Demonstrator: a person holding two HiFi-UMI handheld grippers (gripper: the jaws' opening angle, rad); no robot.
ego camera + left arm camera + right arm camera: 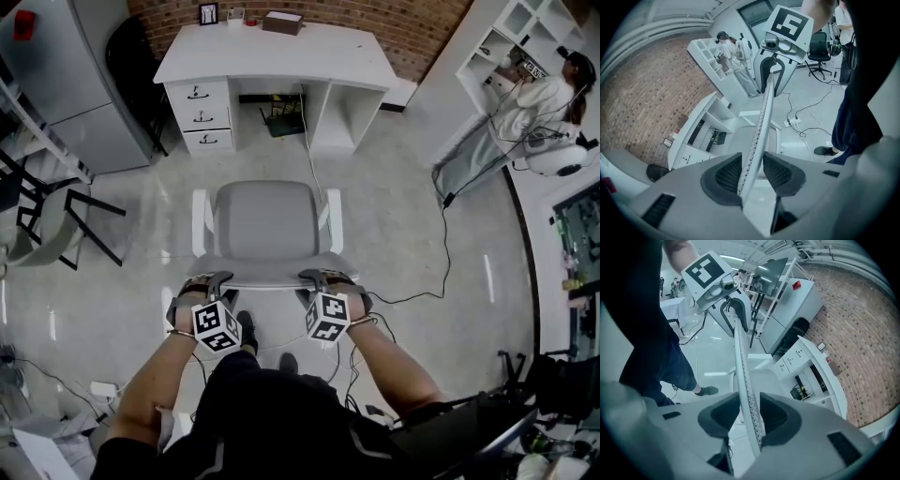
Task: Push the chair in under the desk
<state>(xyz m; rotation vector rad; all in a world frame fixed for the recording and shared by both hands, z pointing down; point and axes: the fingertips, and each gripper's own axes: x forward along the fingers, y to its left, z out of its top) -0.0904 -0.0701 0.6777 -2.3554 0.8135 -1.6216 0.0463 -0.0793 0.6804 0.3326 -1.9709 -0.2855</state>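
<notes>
The left gripper (pixel 212 280) and right gripper (pixel 322 277) are clamping their fingers on the chair's (pixel 265 220) thin, stiff backrest (pixel 267 274) rim, a sound hold on a probably light frame.

The white chair (pixel 265 225) stands upright, its thin mesh backrest (pixel 761 126) clamped along the top edge by the left gripper (pixel 208 281) and right gripper (pixel 323 278). The white desk (pixel 272 56) stands well beyond both, clear of the chair.

Both forearms (pixel 155 375) reach forward and down, side by side. Left claw (pixel 210 281) and right claw (pixel 323 278) each pinch the chair back (pixel 267 272) between their pads.
</notes>
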